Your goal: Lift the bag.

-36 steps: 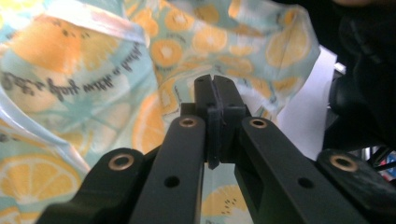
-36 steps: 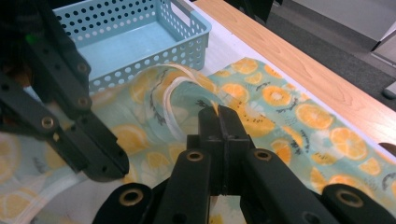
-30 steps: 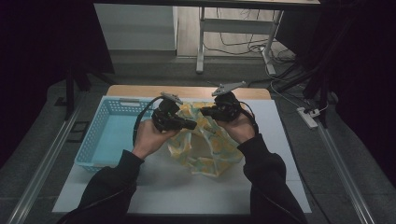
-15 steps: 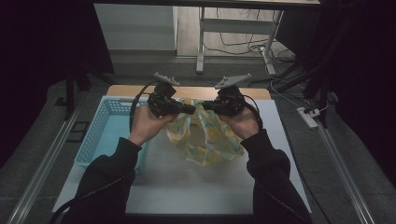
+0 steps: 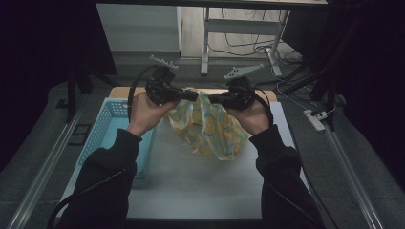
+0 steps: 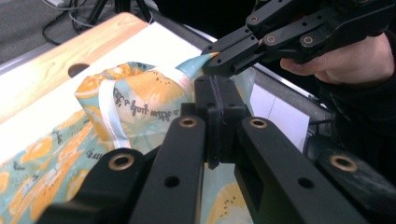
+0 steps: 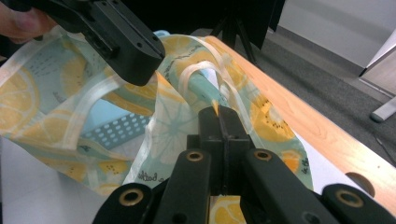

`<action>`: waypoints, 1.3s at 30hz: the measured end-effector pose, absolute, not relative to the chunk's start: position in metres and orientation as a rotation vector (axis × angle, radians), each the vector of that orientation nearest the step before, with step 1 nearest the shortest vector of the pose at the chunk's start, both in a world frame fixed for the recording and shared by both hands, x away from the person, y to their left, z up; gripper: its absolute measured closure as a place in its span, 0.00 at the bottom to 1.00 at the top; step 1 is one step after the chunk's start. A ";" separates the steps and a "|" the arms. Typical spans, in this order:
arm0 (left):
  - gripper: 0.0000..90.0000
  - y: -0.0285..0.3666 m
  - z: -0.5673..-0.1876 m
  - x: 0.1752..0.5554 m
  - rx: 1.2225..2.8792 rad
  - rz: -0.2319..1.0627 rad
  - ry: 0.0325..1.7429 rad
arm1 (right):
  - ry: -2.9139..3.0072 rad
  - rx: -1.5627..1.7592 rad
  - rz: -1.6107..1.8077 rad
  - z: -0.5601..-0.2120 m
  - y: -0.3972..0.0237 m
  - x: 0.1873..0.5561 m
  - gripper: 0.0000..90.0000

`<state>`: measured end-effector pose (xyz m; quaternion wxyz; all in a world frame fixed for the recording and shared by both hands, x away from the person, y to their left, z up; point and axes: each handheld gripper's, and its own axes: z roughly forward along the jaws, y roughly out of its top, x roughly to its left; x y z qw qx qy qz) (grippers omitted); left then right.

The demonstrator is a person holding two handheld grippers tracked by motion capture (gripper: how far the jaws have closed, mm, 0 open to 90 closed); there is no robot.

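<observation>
left tongs [image 5: 191, 95] | right tongs [image 5: 213, 98] | both clamped on cloth [image 5: 210, 126] | raised higher, cloth off table

Black sleeves [image 5: 112, 176], black linkage jaws with brass rivets [image 6: 188, 122]

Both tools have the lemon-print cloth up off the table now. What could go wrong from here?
1. Each tool, left tool and right tool, pinches only a thin edge of the cloth; it could slip out.
2. The hanging cloth may snag the blue basket rim beside it.
</observation>
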<state>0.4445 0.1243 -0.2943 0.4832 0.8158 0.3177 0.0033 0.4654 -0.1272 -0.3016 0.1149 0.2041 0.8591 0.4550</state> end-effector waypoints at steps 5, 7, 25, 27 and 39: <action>1.00 0.124 -0.278 0.447 1.969 0.035 0.775 | 2.508 0.604 1.350 -0.287 -0.128 0.468 1.00; 1.00 0.124 -0.271 0.449 1.961 0.046 0.778 | 2.508 0.609 1.388 -0.282 -0.130 0.469 1.00; 1.00 0.129 -0.233 0.455 1.905 0.117 0.784 | 2.427 0.589 1.374 -0.237 -0.136 0.465 1.00; 1.00 0.128 -0.237 0.455 1.910 0.121 0.785 | 2.429 0.581 1.352 -0.239 -0.134 0.464 1.00; 1.00 0.124 -0.281 0.467 1.963 0.104 0.808 | 2.472 0.593 1.283 -0.285 -0.126 0.474 1.00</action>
